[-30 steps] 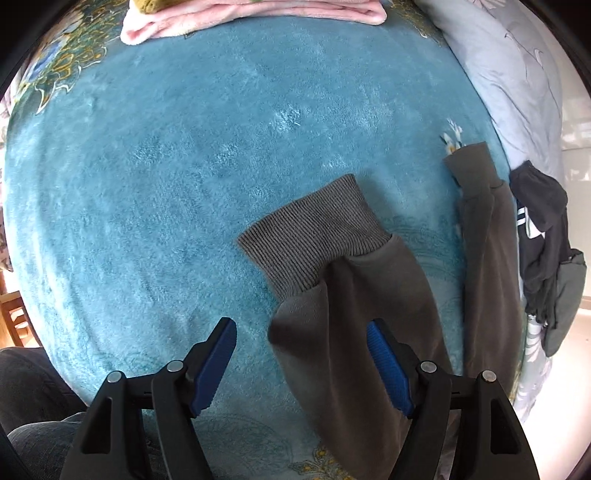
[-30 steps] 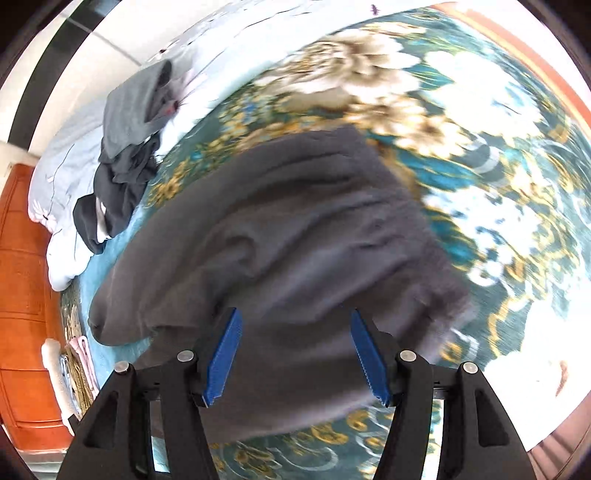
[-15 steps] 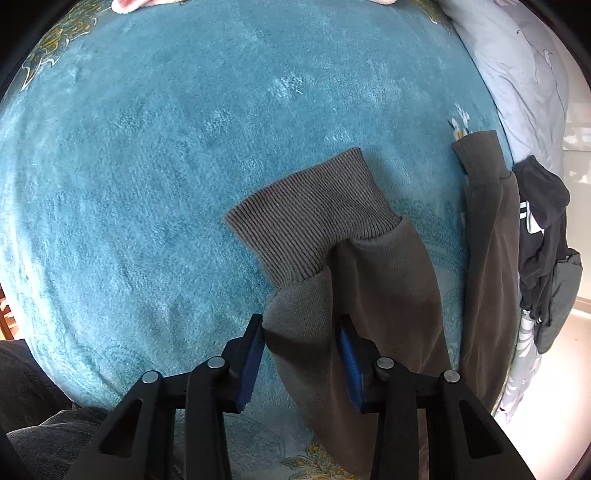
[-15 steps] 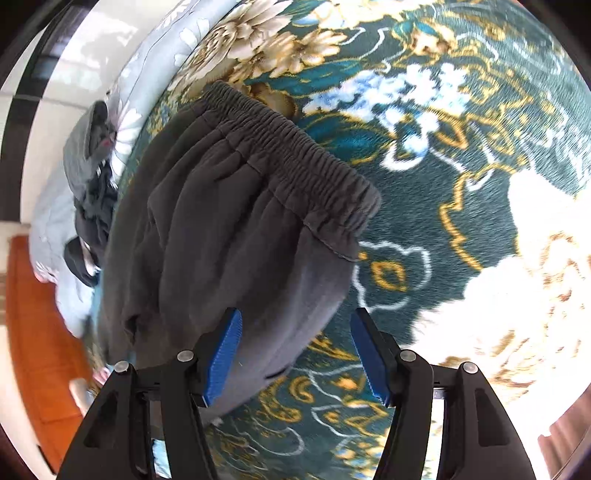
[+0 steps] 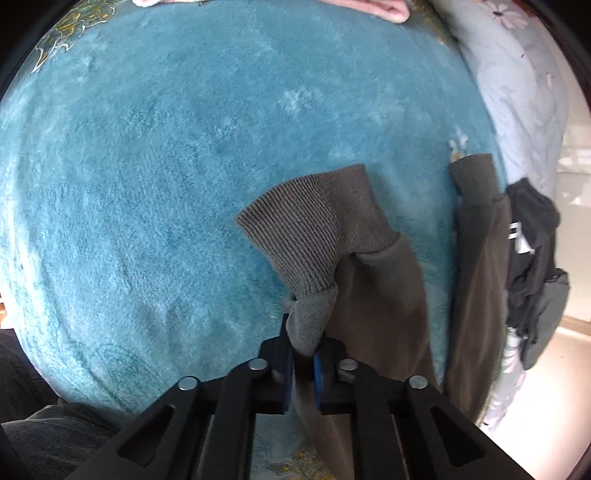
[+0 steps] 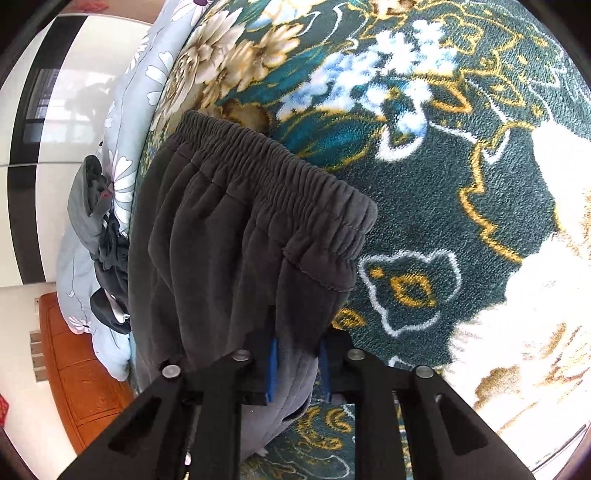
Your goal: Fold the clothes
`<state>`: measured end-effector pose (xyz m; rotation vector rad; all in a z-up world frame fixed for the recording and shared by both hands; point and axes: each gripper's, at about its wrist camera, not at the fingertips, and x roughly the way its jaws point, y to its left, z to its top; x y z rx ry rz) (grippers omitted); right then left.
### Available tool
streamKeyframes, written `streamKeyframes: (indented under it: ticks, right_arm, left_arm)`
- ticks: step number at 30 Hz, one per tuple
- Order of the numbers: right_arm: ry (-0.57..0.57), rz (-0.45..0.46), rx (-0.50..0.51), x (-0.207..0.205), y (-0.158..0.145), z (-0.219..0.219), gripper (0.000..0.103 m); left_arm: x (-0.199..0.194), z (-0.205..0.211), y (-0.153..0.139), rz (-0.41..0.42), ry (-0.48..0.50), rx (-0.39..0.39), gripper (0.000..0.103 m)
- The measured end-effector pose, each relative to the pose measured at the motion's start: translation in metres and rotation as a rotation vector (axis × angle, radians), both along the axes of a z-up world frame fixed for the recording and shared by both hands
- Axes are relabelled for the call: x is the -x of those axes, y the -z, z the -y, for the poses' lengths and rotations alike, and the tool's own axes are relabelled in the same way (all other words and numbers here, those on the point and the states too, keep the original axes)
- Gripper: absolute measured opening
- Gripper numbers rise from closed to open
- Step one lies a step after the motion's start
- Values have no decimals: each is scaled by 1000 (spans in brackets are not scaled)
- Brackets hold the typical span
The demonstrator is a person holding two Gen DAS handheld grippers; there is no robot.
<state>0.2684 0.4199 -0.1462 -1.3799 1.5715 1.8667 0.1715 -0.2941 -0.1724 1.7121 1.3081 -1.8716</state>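
Sweatpants (image 5: pixel 384 280), dark grey-brown, spread on a teal plush blanket (image 5: pixel 166 184) over the bed. Seen in the left wrist view as 2 legs running from the lower edge toward centre right, each ending in a ribbed cuff (image 5: pixel 314 229); nearer cuff bent over at centre frame, farther cuff (image 5: pixel 474 177) at right, apart from it. Left gripper (image 5: pixel 303 363) at lower centre, clenched on a bunched fold of the nearer leg just below its cuff, blue pads nearly together with cloth between. Pink folded cloth (image 5: pixel 369 7) along the top edge; pale floral quilt (image 5: pixel 517 92) at upper right; heap of black and grey clothes (image 5: pixel 532 266) at the right edge, beside the farther leg.

Right wrist view: gathered elastic waistband (image 6: pixel 273 184) crossing the centre from upper left to right, lying on the flowered, dark green part of the blanket (image 6: pixel 461 221). Right gripper (image 6: pixel 297 363) at lower centre, clamped on the fabric below the waistband corner, cloth filling the gap between blue pads. Same clothes heap (image 6: pixel 99 236) and quilt at left, orange wooden furniture (image 6: pixel 81 376) at lower left.
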Motion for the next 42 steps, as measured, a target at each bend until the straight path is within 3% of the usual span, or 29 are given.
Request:
streamKeyframes:
  ticks: [4, 9, 14, 16, 22, 25, 29, 31, 34, 36, 37, 38, 40, 42]
  right_arm:
    - [-59, -98, 22, 6, -37, -1, 11]
    - [-117, -258, 24, 24, -89, -3, 9]
    - [-109, -346, 77, 80, -108, 0, 9]
    - [-116, -348, 87, 98, -111, -4, 9]
    - [-132, -307, 92, 161, -107, -13, 9]
    - [-162, -289, 63, 177, -105, -12, 9]
    - [-151, -258, 65, 187, -91, -16, 9]
    - [-136, -250, 63, 191, -85, -18, 9]
    - [-120, -239, 56, 195, -79, -21, 9]
    - [-106, -241, 53, 198, -76, -23, 9]
    - [-100, -241, 51, 199, -75, -24, 9]
    - [-94, -241, 50, 201, -73, -25, 9]
    - [-84, -237, 48, 203, -69, -27, 9]
    - [-79, -221, 48, 205, -63, -27, 9]
  left_arm:
    - [-10, 0, -37, -168, -11, 1, 5]
    - [9, -17, -83, -245, 21, 29, 5]
    - [71, -13, -108, -194, 12, -1, 5]
    - [99, -22, -106, -122, -5, -20, 5]
    - [123, -18, -62, 118, -144, -93, 5]
    - [136, -23, -48, 141, -147, -116, 6]
    - [167, -34, -51, 143, -72, -80, 6]
    - [185, -39, -53, 122, -52, -106, 6]
    - [211, -49, -53, -1, -45, -201, 12]
    - [220, -52, -49, -98, -39, -284, 28]
    - [222, -53, -46, -134, -41, -322, 44]
    - [220, -53, -43, -156, -43, -351, 53]
    - [214, -49, -39, -238, -49, -402, 53]
    - [203, -42, -40, -296, -33, -379, 54]
